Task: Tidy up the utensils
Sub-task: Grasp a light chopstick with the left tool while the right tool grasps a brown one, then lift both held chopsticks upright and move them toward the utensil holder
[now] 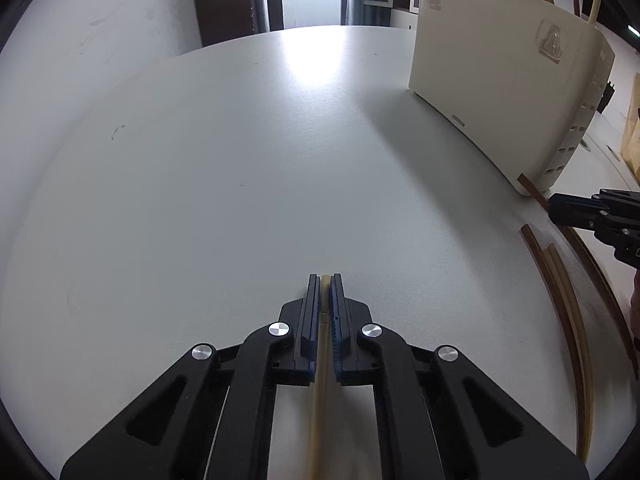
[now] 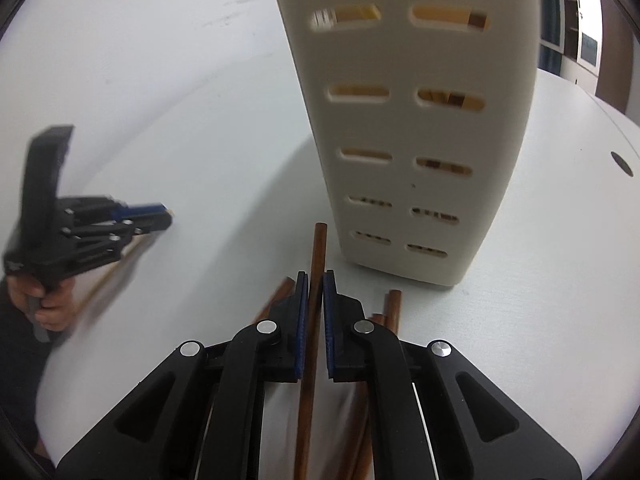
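A brown chopstick (image 2: pixel 315 304) is clamped lengthwise in the right gripper (image 2: pixel 316 280), tip toward the slotted cream holder (image 2: pixel 416 120) just beyond, while a pale chopstick (image 1: pixel 323 344) is clamped in the left gripper (image 1: pixel 325 280) farther left over the bench (image 1: pixel 240 160).

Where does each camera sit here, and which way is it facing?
Left wrist: on the left hand-held gripper, facing across the white table, shut on a pale chopstick.
Right wrist: on the right hand-held gripper, facing the cream utensil holder, shut on a brown chopstick; the person's hand shows at left.
Shared: holder, table, each other's gripper.
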`<act>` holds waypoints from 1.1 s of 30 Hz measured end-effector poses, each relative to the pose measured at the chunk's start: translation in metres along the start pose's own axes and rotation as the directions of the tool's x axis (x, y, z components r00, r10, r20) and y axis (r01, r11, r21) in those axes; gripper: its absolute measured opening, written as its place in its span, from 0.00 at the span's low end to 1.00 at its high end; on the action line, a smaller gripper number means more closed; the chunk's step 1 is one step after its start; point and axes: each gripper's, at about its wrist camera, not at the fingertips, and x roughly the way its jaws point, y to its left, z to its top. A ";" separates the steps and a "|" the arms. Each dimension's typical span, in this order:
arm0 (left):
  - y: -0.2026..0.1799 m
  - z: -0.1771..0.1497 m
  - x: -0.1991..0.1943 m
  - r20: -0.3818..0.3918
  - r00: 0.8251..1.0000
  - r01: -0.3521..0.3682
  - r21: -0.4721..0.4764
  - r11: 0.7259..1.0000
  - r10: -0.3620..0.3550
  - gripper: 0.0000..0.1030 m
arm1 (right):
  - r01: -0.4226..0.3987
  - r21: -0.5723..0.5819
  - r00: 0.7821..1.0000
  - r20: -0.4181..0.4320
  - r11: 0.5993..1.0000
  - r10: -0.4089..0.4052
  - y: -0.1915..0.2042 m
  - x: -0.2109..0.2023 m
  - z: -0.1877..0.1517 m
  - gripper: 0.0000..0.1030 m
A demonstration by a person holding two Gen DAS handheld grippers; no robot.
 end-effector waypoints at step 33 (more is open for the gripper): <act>-0.073 0.046 -0.211 0.486 0.864 0.230 -0.150 0.962 -0.131 0.04 | -0.208 -0.073 0.758 0.618 0.975 0.208 0.018 -0.196 0.021 0.07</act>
